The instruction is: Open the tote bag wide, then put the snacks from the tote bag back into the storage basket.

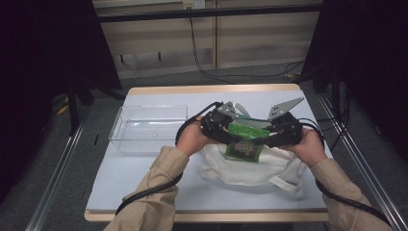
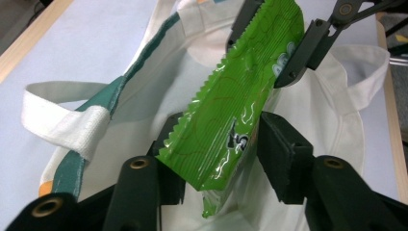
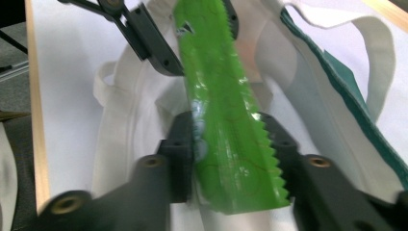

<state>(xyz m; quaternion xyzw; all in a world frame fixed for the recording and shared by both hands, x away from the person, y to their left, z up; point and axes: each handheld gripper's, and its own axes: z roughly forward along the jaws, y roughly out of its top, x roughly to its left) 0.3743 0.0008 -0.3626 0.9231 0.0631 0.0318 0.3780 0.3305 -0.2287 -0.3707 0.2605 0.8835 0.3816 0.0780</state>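
The long green crinkly snack packet (image 2: 231,115) lies across between both grippers, above the white cloth bag (image 1: 250,168). The left gripper (image 2: 219,149) jaws pinch one end; the right gripper (image 3: 228,144) jaws pinch the other.

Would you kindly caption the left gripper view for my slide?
Green snack packet between the left gripper jaws, above a white tote bag.

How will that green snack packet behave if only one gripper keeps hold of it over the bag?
The green packet is glossy film, so it probably slips easily between the left gripper pads. It looks thin and lightly filled, likely light, and may sag or twist from one end. The crimped edges look like the firmer place to pinch. The white tote bag beneath is limp cloth and won't support it.
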